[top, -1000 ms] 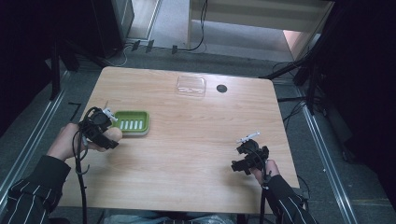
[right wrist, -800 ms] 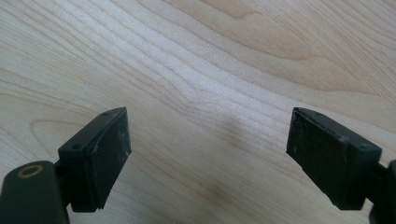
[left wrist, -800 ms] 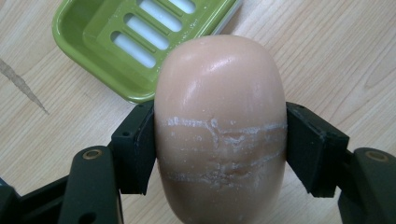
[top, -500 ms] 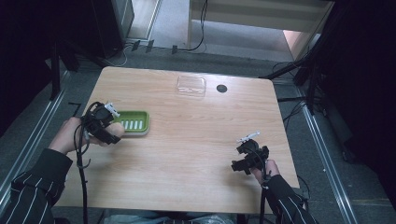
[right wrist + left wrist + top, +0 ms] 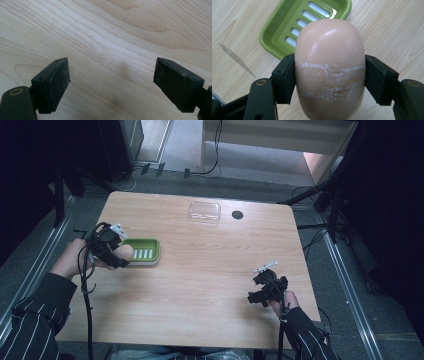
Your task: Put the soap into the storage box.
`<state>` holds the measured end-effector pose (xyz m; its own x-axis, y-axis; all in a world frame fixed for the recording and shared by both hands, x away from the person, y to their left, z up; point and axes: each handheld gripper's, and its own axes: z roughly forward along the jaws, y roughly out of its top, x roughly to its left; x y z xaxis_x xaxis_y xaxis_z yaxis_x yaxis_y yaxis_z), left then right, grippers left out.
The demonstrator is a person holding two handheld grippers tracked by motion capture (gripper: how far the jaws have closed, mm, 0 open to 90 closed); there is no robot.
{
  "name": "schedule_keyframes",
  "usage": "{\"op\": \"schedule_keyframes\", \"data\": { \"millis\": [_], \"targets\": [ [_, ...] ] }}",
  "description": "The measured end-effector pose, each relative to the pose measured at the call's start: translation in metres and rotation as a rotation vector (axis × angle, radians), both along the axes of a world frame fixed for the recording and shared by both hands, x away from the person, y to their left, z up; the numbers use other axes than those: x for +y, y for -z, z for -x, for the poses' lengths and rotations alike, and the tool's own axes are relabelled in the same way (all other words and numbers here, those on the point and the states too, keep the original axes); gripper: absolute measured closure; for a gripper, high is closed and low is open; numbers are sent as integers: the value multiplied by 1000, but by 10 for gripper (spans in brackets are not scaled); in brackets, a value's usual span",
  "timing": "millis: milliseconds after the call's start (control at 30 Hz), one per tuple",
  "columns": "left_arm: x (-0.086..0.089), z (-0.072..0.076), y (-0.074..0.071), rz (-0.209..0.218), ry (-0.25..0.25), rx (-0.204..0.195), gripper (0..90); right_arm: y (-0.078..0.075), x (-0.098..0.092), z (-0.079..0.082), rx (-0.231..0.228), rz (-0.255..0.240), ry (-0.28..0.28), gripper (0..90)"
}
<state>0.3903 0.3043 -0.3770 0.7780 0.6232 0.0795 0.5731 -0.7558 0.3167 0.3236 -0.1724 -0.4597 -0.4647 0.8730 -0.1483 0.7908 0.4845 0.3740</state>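
Pink soap bar (image 5: 329,67) is clamped in the left gripper (image 5: 116,251), held above the bench's left edge just short of the green soap dish (image 5: 145,251). Placement remains: dish empty. Right gripper (image 5: 111,82) idle, jaws apart, near the right front corner.

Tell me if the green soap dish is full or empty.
Empty: the green soap dish shows bare slots, and the soap is clamped in the left hand-held gripper.
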Motion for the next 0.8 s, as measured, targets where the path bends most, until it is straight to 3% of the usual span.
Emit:
{"op": "schedule_keyframes", "data": {
  "millis": [200,800],
  "targets": [
    [1,-2,-1,0,16,-26,331,0,0,0,7,3,1,143],
    [-2,-19,4,-16,79,-34,331,1,0,0,12,5,8,143]
  ]
}}
